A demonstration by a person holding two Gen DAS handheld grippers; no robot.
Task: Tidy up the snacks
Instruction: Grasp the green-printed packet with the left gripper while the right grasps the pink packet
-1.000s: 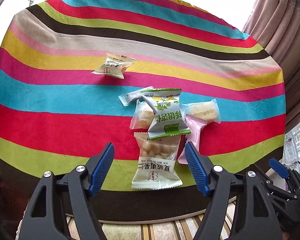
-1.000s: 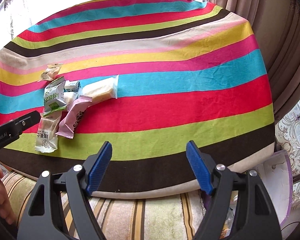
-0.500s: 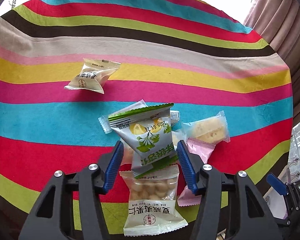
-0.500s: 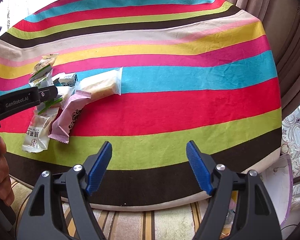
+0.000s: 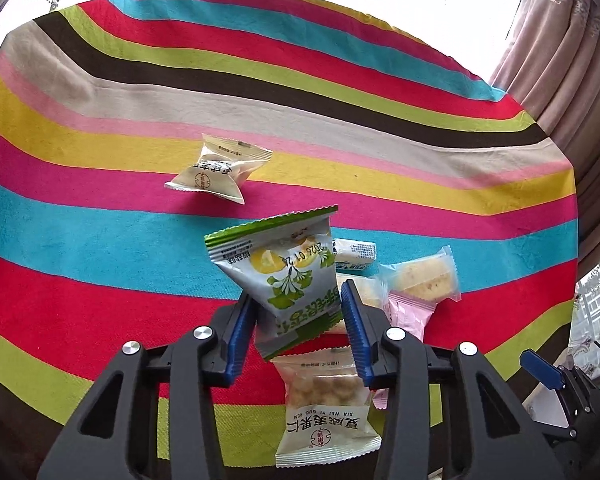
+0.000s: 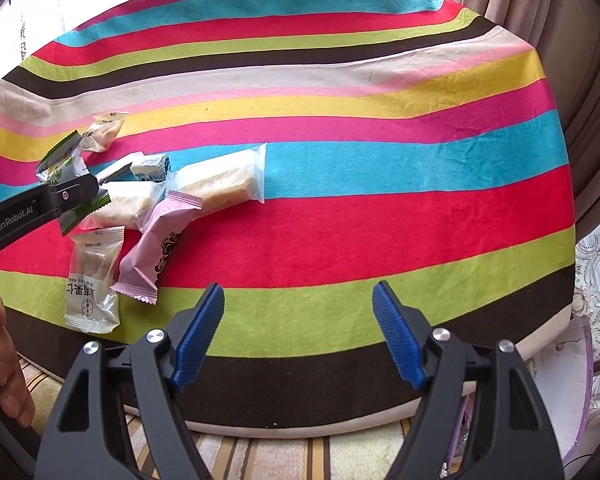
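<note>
Your left gripper (image 5: 298, 322) pinches the green-trimmed packet (image 5: 288, 276), stamped "2026 01", lifted above the snack pile at the striped cloth's (image 6: 380, 216) left. Below lies the "XIA WEI YI GUO REN" pouch (image 5: 326, 420). Rightward, bare cloth runs to the edge; your right gripper (image 6: 300, 336) gapes wide, holding nothing.

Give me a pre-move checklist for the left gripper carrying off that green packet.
1. Left gripper shut on the green packet: ok.
2. Packet lifted off the pile: ok, top end tilted up.
3. Grip secure on the crinkly film: cannot tell.
4. Macadamia packet below not caught: ok, lies flat.
5. Right gripper out of the way: ok, open, over the striped cloth.
6. Drop spot chosen: cannot tell.
</note>
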